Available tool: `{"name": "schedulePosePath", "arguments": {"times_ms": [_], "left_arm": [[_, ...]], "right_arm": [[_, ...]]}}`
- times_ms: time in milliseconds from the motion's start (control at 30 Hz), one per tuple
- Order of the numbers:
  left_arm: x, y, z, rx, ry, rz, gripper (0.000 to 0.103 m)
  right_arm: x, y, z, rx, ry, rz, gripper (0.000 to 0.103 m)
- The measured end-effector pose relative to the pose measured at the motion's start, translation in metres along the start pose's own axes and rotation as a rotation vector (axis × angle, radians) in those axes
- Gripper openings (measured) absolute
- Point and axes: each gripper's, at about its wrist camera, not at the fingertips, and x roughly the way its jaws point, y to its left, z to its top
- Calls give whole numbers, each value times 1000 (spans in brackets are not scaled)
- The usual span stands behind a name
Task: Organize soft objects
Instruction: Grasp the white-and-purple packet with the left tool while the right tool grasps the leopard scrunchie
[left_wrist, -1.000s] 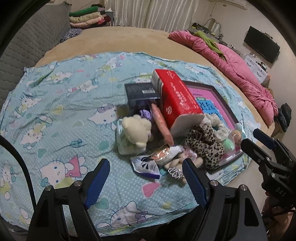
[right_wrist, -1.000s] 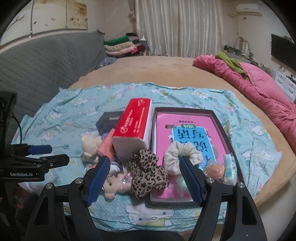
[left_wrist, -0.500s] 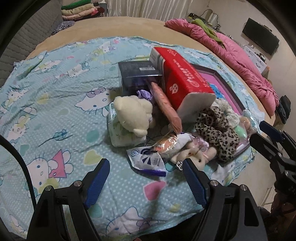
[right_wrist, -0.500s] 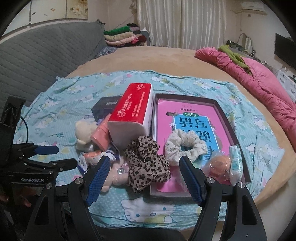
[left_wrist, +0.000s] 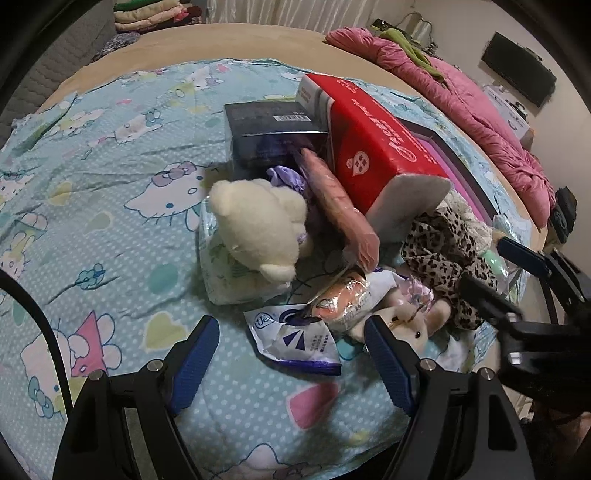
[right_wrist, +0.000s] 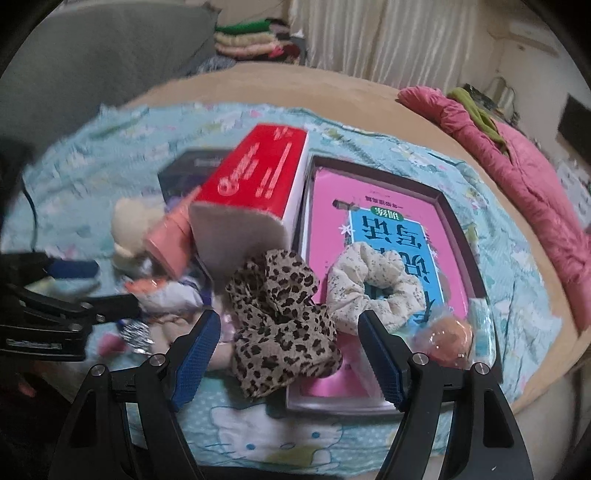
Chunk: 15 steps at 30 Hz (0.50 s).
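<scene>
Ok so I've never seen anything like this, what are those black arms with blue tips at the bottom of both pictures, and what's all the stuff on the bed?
Those are two hand-held grippers that a person carries, one per hand, each with a wide-angle camera looking along its two fingers. One picture is from the left hand-held gripper, the other from the right hand-held gripper. Both are open and hold nothing.

On the cartoon-cat bedsheet lies a pile: a cream teddy bear, a red tissue pack, a dark box, a leopard-print scrunchie, a pale floral scrunchie and a white-and-blue packet. The floral scrunchie sits in a shallow tray on a pink booklet. The right hand-held gripper hangs over the leopard scrunchie.
</scene>
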Motion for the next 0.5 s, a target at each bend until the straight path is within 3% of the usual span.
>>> {"name": "schedulePosePath", "arguments": {"times_ms": [433, 500], "left_arm": [[22, 3, 5, -10, 44, -36, 80], [24, 2, 4, -6, 48, -38, 80]], "right_arm": [[39, 22, 5, -157, 47, -128, 78], [42, 21, 5, -161, 47, -133, 71]]}}
